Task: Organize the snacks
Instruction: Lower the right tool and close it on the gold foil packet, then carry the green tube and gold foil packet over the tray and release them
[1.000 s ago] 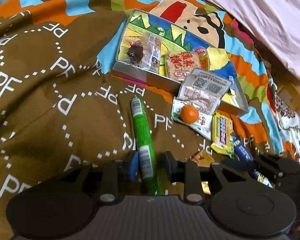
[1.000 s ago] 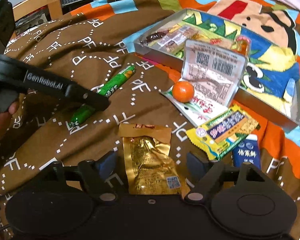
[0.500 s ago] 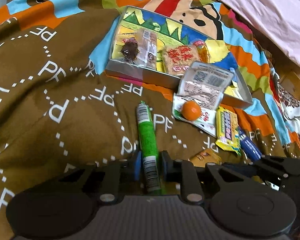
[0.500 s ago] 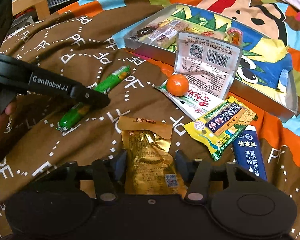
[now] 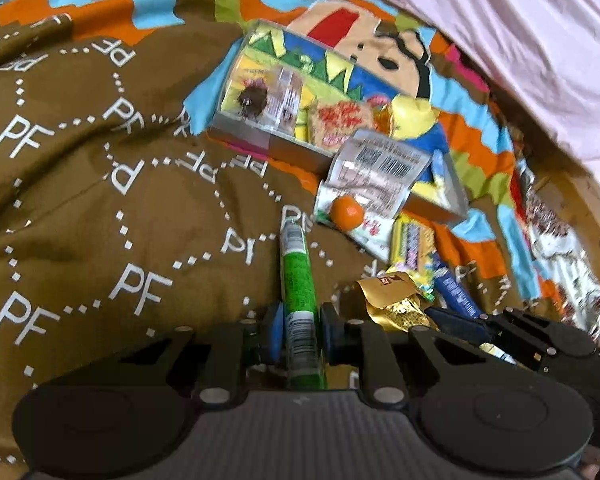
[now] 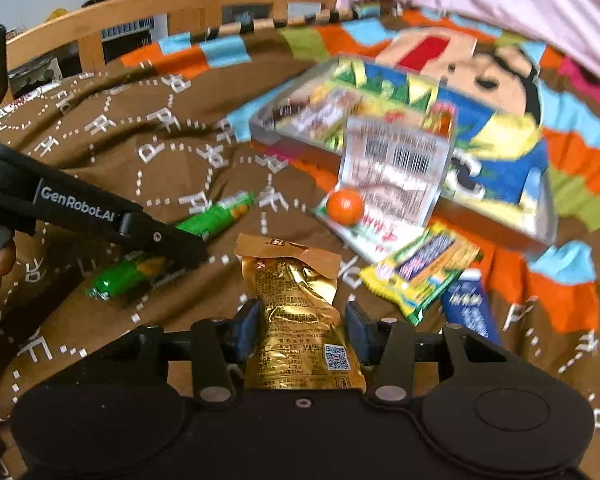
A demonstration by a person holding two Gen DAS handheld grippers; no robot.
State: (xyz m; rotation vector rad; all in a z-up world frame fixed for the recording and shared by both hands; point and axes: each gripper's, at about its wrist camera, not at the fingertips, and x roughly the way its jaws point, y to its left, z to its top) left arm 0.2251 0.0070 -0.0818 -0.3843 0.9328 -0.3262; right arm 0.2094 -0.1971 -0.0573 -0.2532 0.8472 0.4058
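Note:
My left gripper (image 5: pixel 299 330) is shut on a long green snack stick (image 5: pixel 297 280) and holds it over the brown blanket; it also shows in the right wrist view (image 6: pixel 204 222) under the left gripper (image 6: pixel 188 254). My right gripper (image 6: pixel 300 328) is shut on a gold foil snack pouch (image 6: pixel 296 312), also seen in the left wrist view (image 5: pixel 392 300). A clear tray (image 5: pixel 284 150) holding several snacks lies ahead, and it shows in the right wrist view (image 6: pixel 496 228).
A white packet (image 6: pixel 396 168) leans on the tray's near wall with an orange ball (image 6: pixel 345 206) on a flat packet. A yellow-green packet (image 6: pixel 424 268) and a blue carton (image 6: pixel 470 308) lie at right. A wooden bed rail (image 6: pixel 180 4) is behind; pink bedding (image 5: pixel 500 40) is at right.
Both grippers have closed on their snacks and lifted them off the blanket. Both views have tilted up and shifted towards the tray.

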